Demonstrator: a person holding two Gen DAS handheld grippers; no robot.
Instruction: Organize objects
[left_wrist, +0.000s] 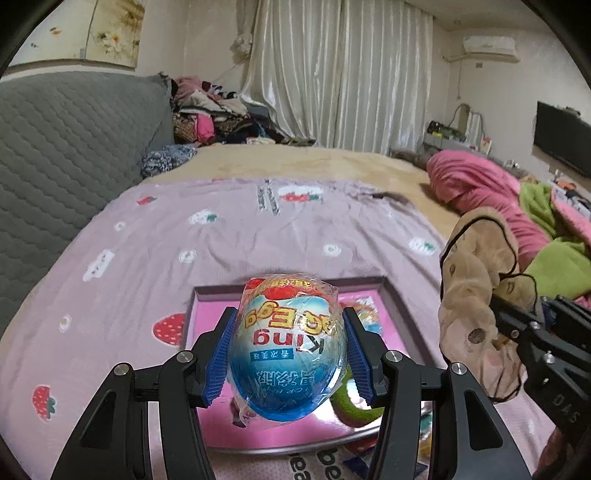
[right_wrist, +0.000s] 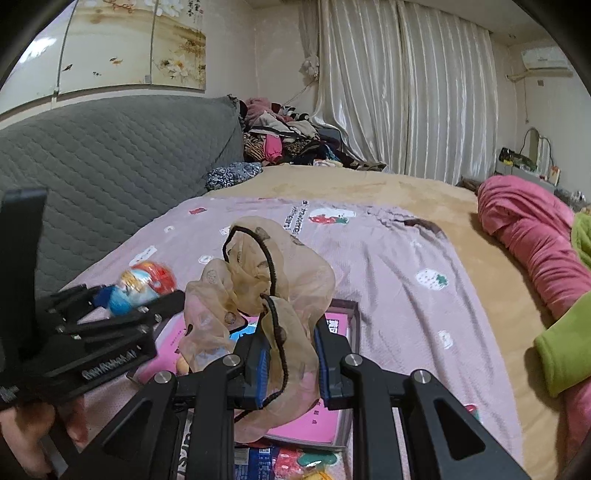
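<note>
Your left gripper (left_wrist: 290, 352) is clamped on one blue plastic-wrapped toy egg (left_wrist: 288, 347), held above the one pink-lined box (left_wrist: 288, 286) on the bed. Your right gripper (right_wrist: 291, 363) pinches one tan sheer scrunchie (right_wrist: 258, 280), black elastic cord looped through it, over the same box.

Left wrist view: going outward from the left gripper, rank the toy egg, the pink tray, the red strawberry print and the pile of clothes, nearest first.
1. Toy egg: clamped between the left gripper pads.
2. Pink tray: directly under and just past the egg.
3. Red strawberry print: on the bedspread, left of the tray.
4. Pile of clothes: far end of the bed, by the curtain.
</note>
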